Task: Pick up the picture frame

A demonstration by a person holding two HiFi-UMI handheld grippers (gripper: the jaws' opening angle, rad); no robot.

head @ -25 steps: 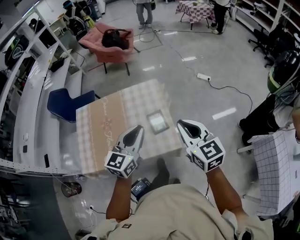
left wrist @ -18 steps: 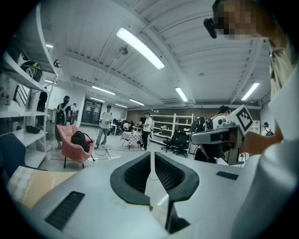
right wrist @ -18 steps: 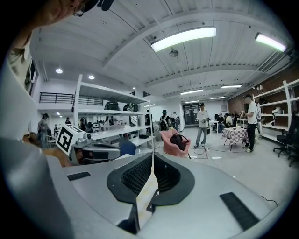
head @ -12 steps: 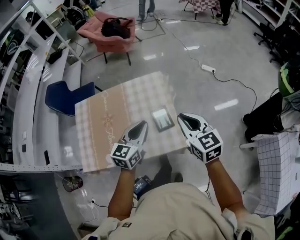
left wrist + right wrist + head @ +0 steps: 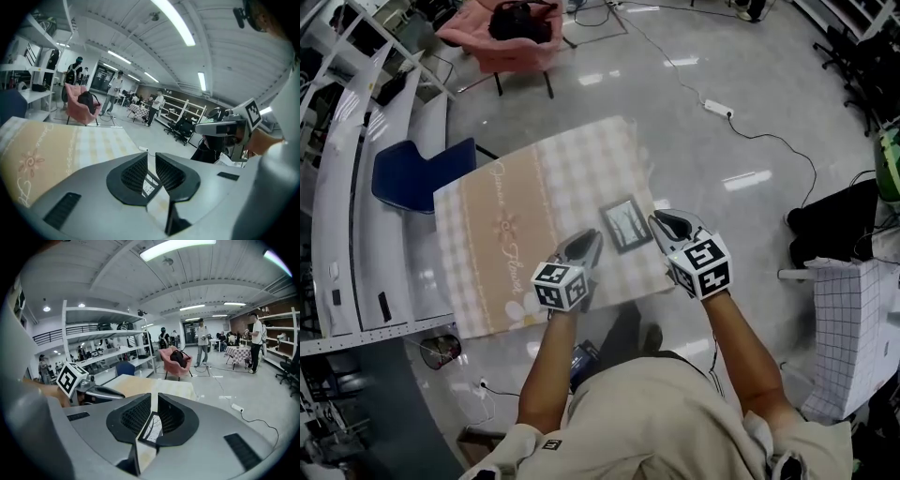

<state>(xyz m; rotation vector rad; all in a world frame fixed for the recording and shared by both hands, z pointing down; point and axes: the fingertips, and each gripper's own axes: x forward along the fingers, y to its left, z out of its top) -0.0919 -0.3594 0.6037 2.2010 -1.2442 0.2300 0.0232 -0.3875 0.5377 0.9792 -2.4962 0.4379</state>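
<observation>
A small dark-rimmed picture frame [image 5: 625, 225] lies flat near the front right of the checked tablecloth [image 5: 506, 234]. My left gripper [image 5: 592, 240] hovers just left of the frame, with its jaws together and nothing in them. My right gripper [image 5: 660, 218] is close to the frame's right edge, also shut and empty. In the left gripper view the frame [image 5: 149, 183] shows through the narrow slit between that gripper's [image 5: 151, 157] jaws. The right gripper view shows the frame [image 5: 152, 428] below its gripper [image 5: 154, 398] in the same way.
A blue chair [image 5: 412, 173] stands at the table's far left corner, with a pink armchair [image 5: 511, 28] holding a black bag beyond it. White shelving [image 5: 337, 187] runs along the left. A power strip [image 5: 717, 108] and cable lie on the floor. A grid-cloth table [image 5: 858, 328] stands at right.
Both grippers have moved forward over the table and now flank the frame. The head view has tilted down, so the table sits more centrally.
</observation>
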